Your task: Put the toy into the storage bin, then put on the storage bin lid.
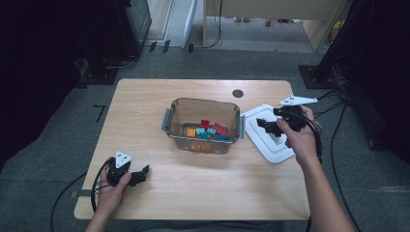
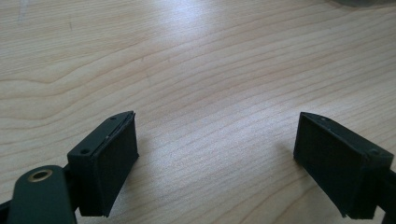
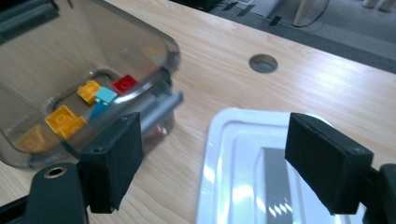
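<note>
Lying flat on the table (image 1: 145, 106), just right of the clear bin (image 1: 203, 124) of coloured bricks (image 1: 209, 129), the white lid (image 1: 270, 140) sits under our right gripper (image 1: 265, 126), whose jaws gape wide and empty above it. Our left gripper (image 1: 143, 173), equally spread and holding nothing, rests well apart near the front edge.

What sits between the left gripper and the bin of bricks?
Nothing: in the high view, bare wooden table separates the left gripper from the clear bin.
</note>
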Demonstrator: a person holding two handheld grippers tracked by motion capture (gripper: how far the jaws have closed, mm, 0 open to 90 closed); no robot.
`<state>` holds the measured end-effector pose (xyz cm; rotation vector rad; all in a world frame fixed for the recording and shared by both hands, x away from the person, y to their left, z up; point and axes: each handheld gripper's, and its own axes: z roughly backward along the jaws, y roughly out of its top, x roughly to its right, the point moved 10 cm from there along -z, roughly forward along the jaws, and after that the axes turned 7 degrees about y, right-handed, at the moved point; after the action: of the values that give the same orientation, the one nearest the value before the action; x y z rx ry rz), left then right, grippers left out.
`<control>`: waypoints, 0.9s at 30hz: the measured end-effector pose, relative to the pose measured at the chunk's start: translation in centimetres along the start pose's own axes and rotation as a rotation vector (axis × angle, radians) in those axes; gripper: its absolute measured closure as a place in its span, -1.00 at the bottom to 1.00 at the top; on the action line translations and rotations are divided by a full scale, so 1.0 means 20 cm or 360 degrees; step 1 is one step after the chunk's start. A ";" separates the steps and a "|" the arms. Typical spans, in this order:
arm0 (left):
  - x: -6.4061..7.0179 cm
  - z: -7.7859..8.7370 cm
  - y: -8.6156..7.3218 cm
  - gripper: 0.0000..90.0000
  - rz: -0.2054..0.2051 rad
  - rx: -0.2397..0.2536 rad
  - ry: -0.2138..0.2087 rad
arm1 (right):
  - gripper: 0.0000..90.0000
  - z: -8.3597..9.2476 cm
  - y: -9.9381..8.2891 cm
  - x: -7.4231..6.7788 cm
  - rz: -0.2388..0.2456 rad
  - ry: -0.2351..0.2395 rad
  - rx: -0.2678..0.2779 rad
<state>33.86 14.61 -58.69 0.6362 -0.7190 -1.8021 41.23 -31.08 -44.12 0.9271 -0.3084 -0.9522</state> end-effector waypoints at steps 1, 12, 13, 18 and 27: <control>0.00 0.00 0.00 -0.70 -0.0001 0.0000 0.0000 | -0.56 0.01 -0.01 0.01 -0.0009 -0.0006 0.0004; 0.00 0.00 0.00 -0.70 -0.0002 -0.0002 0.0001 | -0.56 0.03 -0.12 0.13 -0.0066 -0.0061 0.0000; 0.00 0.00 0.00 -0.70 -0.0002 -0.0002 0.0001 | -0.56 0.03 -0.12 0.13 -0.0066 -0.0061 0.0000; 0.00 0.00 0.00 -0.70 -0.0002 -0.0003 0.0002 | -0.54 0.02 -0.16 0.17 -0.0088 -0.0082 0.0001; 0.00 0.00 0.00 -0.70 -0.0001 -0.0002 0.0002 | -0.46 0.00 -0.20 0.22 -0.0105 -0.0116 0.0003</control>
<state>33.84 14.63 -58.69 0.6367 -0.7168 -1.8022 41.54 -35.63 -47.98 0.9103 -0.3423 -1.0478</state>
